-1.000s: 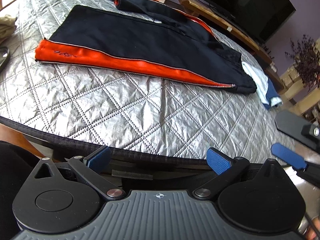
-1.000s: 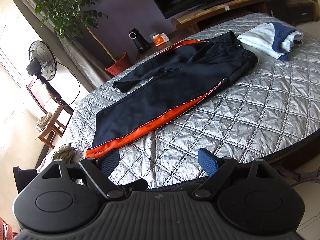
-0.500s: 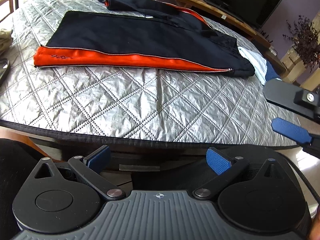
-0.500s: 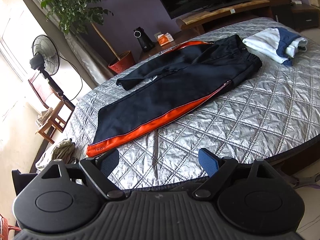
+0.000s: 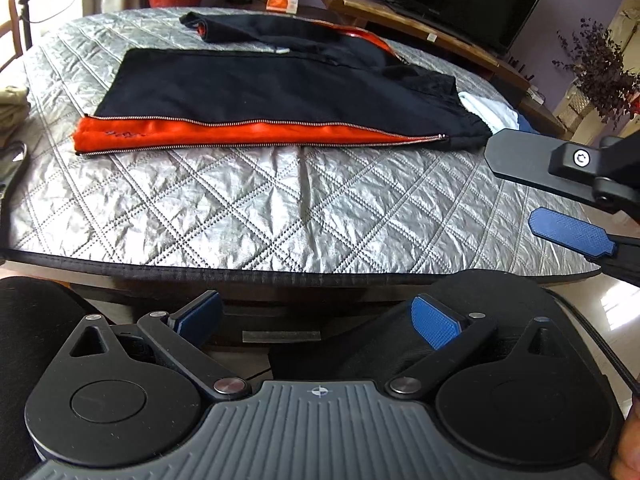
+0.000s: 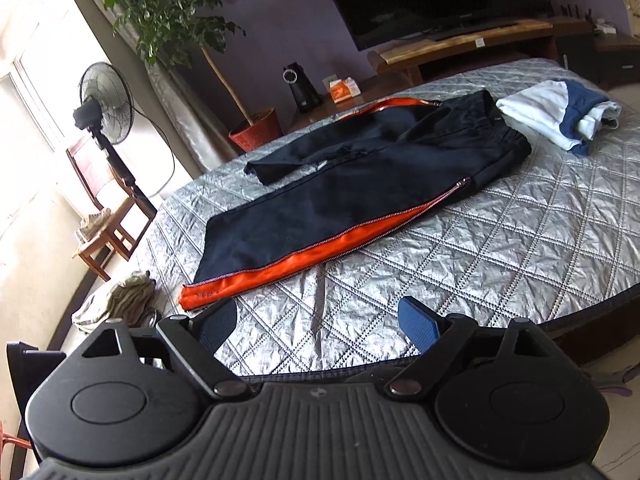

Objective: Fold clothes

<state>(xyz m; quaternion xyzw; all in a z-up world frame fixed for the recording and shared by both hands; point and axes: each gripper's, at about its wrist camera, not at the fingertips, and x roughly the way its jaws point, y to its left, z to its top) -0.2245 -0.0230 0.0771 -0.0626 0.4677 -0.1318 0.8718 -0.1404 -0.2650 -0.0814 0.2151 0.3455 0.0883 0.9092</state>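
Left gripper (image 5: 316, 318) higher; quilted cover (image 5: 280, 208).

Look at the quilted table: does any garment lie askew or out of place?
Yes. The dark trousers lie unfolded, far leg bent crooked, orange side zip open. A folded white and blue garment sits beside the waistband. Both grippers hover open.

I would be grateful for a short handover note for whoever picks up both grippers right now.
Left gripper: open, empty, short of the table edge.
Right gripper: open, empty, over the near edge of the quilted cover.
Navy trousers with orange zip stripe: spread flat mid-table, not yet folded.
White and blue garment: already folded, beyond the waistband.
Olive garment: bunched at the table's edge, still to do.
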